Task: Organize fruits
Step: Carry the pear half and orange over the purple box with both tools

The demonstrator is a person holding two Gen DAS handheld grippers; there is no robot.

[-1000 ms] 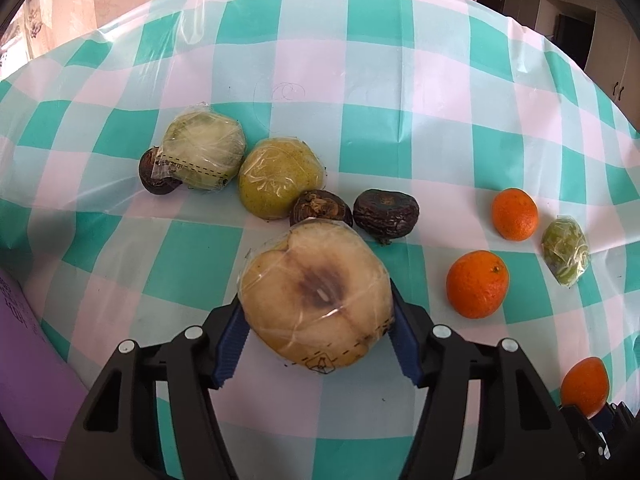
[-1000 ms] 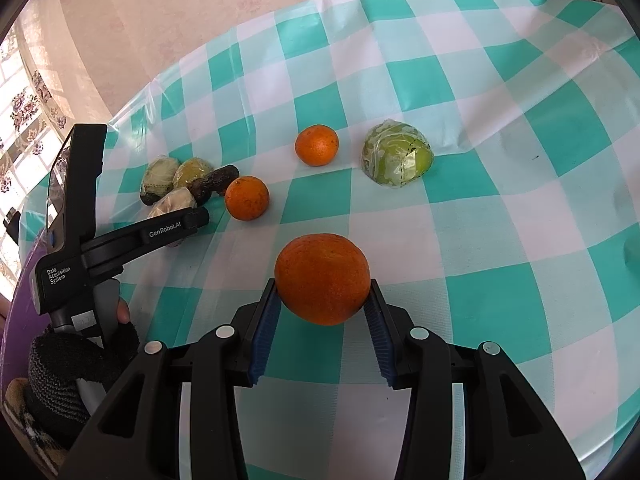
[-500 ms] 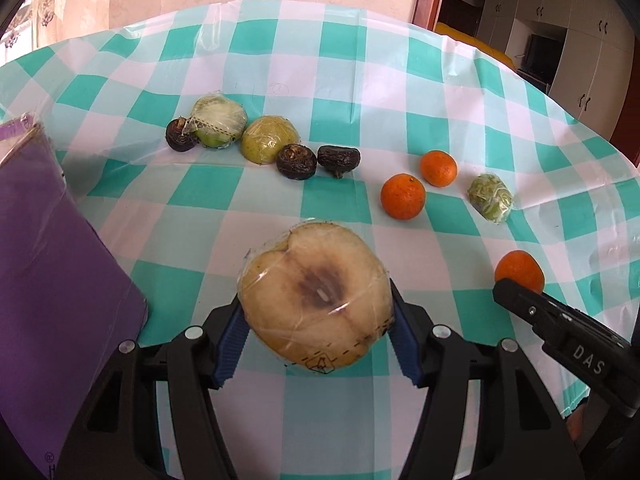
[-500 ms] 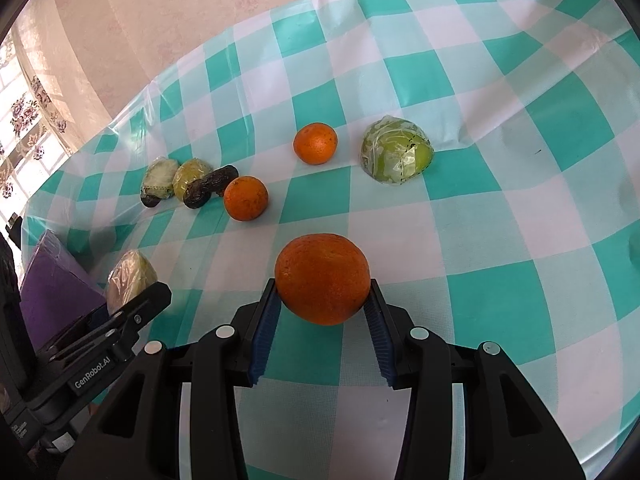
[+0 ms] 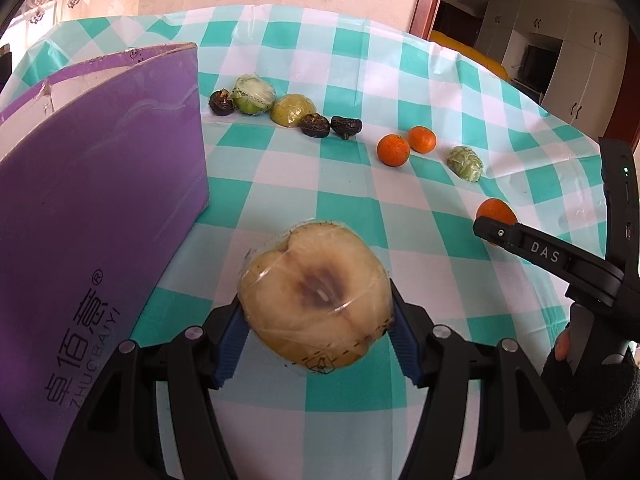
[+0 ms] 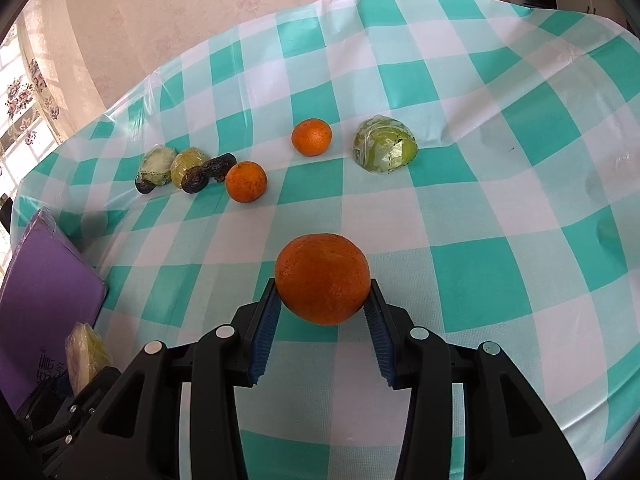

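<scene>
My left gripper [image 5: 316, 332] is shut on a plastic-wrapped half fruit [image 5: 314, 296] with a brownish cut face, held above the checked cloth beside a purple box [image 5: 92, 200]. In the right wrist view my right gripper [image 6: 322, 312] is shut on an orange [image 6: 322, 278] over the table. Farther back lie two more oranges [image 6: 246, 181] [image 6: 311, 136], a wrapped green half fruit [image 6: 384, 145], and a row of wrapped green pieces [image 5: 254, 94] and dark shrivelled fruits [image 5: 346, 126]. The right gripper's body and its orange [image 5: 495, 210] show at the right of the left wrist view.
The table [image 6: 480, 120] wears a teal-and-white checked plastic cloth. The purple box [image 6: 44, 280] stands at its left side with its open top toward the wall. A gloved hand [image 5: 592, 392] holds the right gripper's handle. Cabinets [image 5: 560, 40] and a doorway lie beyond the table.
My left gripper has pulled back from the row of fruit with the wrapped half fruit in it, and the purple box has come into view on its left. The right gripper has hardly moved.
</scene>
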